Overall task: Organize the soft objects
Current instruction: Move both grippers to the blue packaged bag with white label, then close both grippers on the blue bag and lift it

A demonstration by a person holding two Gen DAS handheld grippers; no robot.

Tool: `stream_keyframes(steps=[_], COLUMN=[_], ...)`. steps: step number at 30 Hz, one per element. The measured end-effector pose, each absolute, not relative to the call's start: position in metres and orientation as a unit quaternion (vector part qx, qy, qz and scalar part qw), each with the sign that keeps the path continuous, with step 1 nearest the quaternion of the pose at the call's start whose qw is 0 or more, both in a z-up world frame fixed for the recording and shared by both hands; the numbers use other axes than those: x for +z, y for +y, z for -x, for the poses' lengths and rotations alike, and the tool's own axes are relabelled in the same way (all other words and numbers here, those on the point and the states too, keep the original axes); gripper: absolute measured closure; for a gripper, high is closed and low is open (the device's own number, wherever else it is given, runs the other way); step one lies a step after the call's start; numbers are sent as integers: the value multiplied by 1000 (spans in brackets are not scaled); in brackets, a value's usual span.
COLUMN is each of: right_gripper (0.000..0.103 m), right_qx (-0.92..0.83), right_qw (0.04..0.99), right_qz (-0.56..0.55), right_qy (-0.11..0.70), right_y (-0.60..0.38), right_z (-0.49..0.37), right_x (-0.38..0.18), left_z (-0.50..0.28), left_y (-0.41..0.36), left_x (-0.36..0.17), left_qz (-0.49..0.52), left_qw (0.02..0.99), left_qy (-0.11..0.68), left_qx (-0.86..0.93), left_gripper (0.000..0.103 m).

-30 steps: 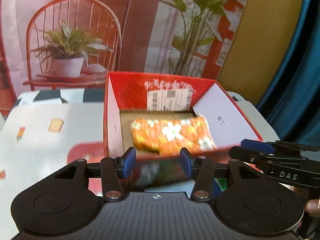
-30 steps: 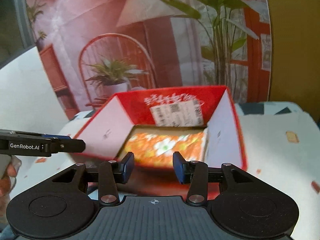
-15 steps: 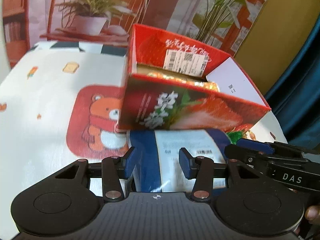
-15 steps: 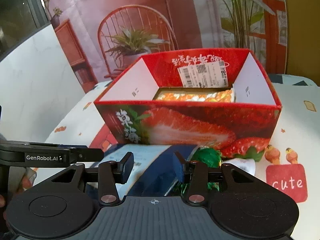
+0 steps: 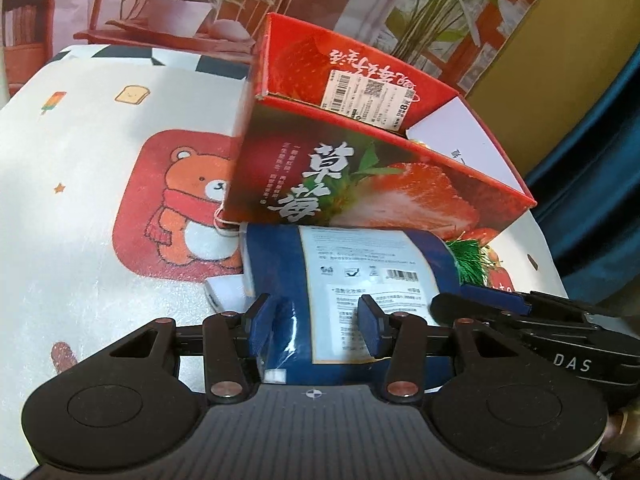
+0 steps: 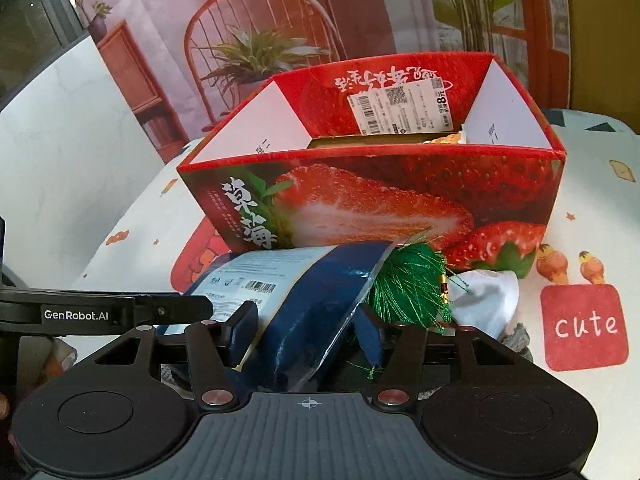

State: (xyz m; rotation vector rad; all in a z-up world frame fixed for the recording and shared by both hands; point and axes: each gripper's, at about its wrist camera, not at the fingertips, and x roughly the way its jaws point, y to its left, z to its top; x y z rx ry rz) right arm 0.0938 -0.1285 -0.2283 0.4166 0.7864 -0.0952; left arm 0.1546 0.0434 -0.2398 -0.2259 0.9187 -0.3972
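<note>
A soft dark-blue packet with a pale label (image 5: pixel 360 276) lies on the table in front of the red strawberry box (image 5: pixel 360 184). My left gripper (image 5: pixel 316 326) is open, its fingers on either side of the packet's near end. My right gripper (image 6: pixel 304 334) is open too, straddling the packet (image 6: pixel 296 300) from the other side. A green tassel (image 6: pixel 408 284) and a white cloth (image 6: pixel 486 296) lie beside the packet. A sliver of the orange floral item (image 6: pixel 444 139) shows inside the box (image 6: pixel 400 200).
The table wears a white cloth with a bear print (image 5: pixel 180 208) and a red "cute" patch (image 6: pixel 584 326). The box stands close behind the packet. A grey item (image 6: pixel 518 338) peeks out under the white cloth. A printed backdrop stands behind.
Both grippers have dropped from above the box to table level in front of it. The blue packet now sits between the fingers of both.
</note>
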Motion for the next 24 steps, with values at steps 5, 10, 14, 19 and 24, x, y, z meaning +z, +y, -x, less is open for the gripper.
stream_keyframes(steps=[5,10,14,19,24], right_gripper=[52,52,52,52,54], right_qx=[-45,-43,-39,-27,-27], right_qw=[901,900,898,894,892], right_qz=[-203,-202,-204,-213,-214], right_qy=[381,383,388,394,397], right_y=[-128,-126,-125,-122,-119], right_z=[-94,-95,-96,-97,-100], right_x=[-229,-228,-228,-231,-234], left_z=[-155,-157,-159,-163,-164], left_y=[51,57,58,60,58], left_x=[-243,-251,-257,-261,-260], left_qz=[125,150,170,190,192], left_qw=[867,859,852,844,844], left_qy=[444,452,456,459,455], left_qx=[-186,-188,-192,-203,-211], left_gripper=[53,51,48,42,43])
